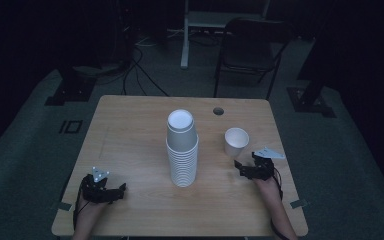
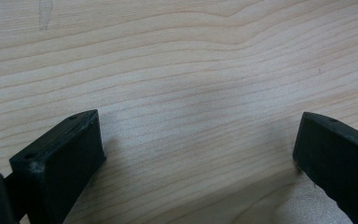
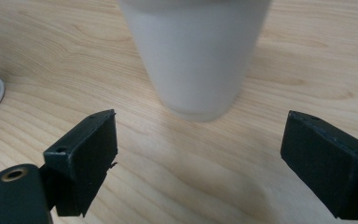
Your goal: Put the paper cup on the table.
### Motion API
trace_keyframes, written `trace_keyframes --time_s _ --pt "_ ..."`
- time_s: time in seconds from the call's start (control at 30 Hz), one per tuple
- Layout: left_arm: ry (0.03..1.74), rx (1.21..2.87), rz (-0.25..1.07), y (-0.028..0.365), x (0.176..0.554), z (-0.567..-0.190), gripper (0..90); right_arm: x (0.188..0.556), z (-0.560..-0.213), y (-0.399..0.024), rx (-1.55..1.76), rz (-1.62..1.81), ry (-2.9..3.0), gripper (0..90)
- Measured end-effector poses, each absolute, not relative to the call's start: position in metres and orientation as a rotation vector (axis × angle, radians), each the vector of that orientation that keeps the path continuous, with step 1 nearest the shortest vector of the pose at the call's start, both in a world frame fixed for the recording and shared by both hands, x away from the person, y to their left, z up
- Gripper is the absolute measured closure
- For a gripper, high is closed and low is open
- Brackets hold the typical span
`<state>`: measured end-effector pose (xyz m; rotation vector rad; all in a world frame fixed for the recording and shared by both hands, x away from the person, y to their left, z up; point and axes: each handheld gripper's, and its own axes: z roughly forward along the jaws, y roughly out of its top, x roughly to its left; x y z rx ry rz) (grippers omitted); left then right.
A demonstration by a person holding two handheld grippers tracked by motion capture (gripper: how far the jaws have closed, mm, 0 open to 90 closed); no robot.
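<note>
Bench of pale wood carries everything. Left claw rests near its front left corner, jaws wide apart and empty. Centre stands a tall stack of white cups. Farther right, a single cup stands upright just beyond the right claw, spread wide, gripping nothing. No writing is legible.

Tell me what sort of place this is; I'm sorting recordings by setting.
Probably a dim lab or recording room: a wooden table on grey carpet, a folding chair behind it, and loose cables on the floor.
</note>
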<state>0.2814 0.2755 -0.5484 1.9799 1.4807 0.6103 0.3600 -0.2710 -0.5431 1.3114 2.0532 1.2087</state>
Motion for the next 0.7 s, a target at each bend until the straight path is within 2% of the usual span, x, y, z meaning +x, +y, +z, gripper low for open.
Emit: trace_keyframes --time_s 0.7 --pt "1.480 1.983 0.611 0.275 0.282 -0.548 1.9 0.323 -0.545 -0.302 1.398 1.137 1.977 10.4"
